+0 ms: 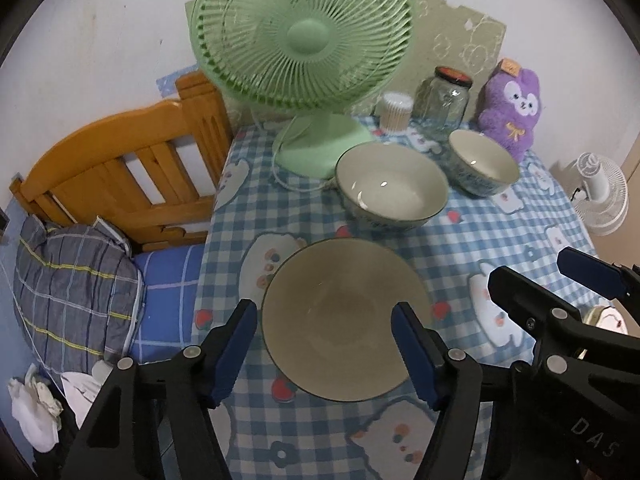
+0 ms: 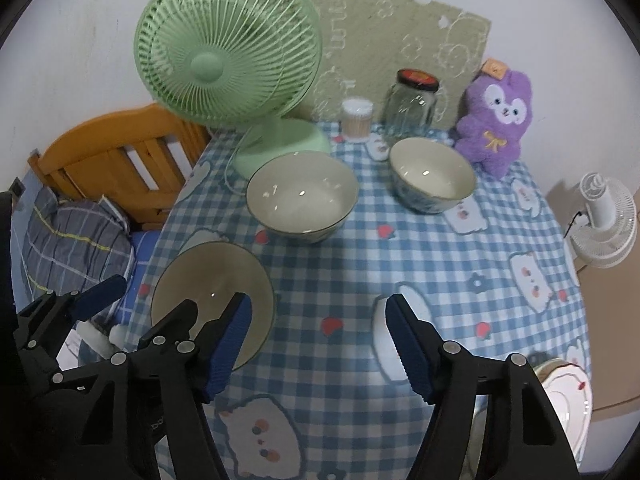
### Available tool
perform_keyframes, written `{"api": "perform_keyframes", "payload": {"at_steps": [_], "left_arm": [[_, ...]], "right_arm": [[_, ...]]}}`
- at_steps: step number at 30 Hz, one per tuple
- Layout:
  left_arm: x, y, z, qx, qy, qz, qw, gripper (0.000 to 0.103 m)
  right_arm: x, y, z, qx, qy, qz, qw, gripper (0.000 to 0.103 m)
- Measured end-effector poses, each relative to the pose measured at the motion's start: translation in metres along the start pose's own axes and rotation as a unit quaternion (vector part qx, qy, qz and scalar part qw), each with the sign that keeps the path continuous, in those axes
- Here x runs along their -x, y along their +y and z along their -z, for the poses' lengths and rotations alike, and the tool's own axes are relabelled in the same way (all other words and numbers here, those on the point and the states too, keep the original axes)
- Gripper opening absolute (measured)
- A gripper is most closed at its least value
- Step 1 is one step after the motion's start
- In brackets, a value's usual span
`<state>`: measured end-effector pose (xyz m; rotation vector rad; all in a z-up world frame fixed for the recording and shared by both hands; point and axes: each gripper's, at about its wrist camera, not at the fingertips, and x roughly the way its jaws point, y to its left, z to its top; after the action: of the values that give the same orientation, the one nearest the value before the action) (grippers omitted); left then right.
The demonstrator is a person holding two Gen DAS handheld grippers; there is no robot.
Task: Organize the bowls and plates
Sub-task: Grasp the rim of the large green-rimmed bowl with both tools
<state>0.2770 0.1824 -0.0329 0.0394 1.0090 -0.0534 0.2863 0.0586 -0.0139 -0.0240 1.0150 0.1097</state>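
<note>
The left gripper (image 1: 324,344), fingers wide, frames the beige round plate (image 1: 344,320) near the table's (image 1: 500,240) left edge, perhaps untouched; the right gripper (image 2: 318,344) gapes empty.

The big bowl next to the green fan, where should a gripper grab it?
Probably the rim. The big bowl stands upright and open, too wide for the jaws to span, so one finger should go inside and one outside the wall. Come from above at the near side: the fan crowds the far side, while the near side faces open tablecloth.
</note>
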Motion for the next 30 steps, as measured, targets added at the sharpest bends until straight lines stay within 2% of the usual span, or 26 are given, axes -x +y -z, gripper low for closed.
{"api": "perform_keyframes", "payload": {"at_steps": [6, 11, 15, 16, 24, 30], "left_arm": [[-0.017, 0.006, 0.004, -0.012, 0.012, -0.018, 0.9997, 0.062], [-0.030, 0.014, 0.005, -0.007, 0.024, -0.021, 0.9995, 0.060], [-0.042, 0.020, 0.006, 0.001, 0.037, -0.011, 0.9992, 0.057], [-0.045, 0.021, 0.006, 0.001, 0.040, -0.009, 0.9991, 0.056], [-0.061, 0.024, 0.008, 0.005, 0.061, 0.007, 0.9981, 0.042], [-0.064, 0.023, 0.010, -0.002, 0.059, 0.001, 0.9983, 0.038]], "right_arm": [[-0.025, 0.014, 0.002, 0.002, 0.026, -0.007, 1.000, 0.066], [-0.040, 0.024, 0.001, 0.005, 0.038, -0.009, 0.999, 0.063], [-0.052, 0.029, 0.001, 0.002, 0.051, -0.024, 0.998, 0.051], [-0.054, 0.031, 0.001, 0.002, 0.054, -0.026, 0.998, 0.051], [-0.072, 0.035, 0.003, -0.010, 0.075, -0.032, 0.997, 0.029], [-0.078, 0.037, 0.003, -0.008, 0.081, -0.021, 0.996, 0.021]]}}
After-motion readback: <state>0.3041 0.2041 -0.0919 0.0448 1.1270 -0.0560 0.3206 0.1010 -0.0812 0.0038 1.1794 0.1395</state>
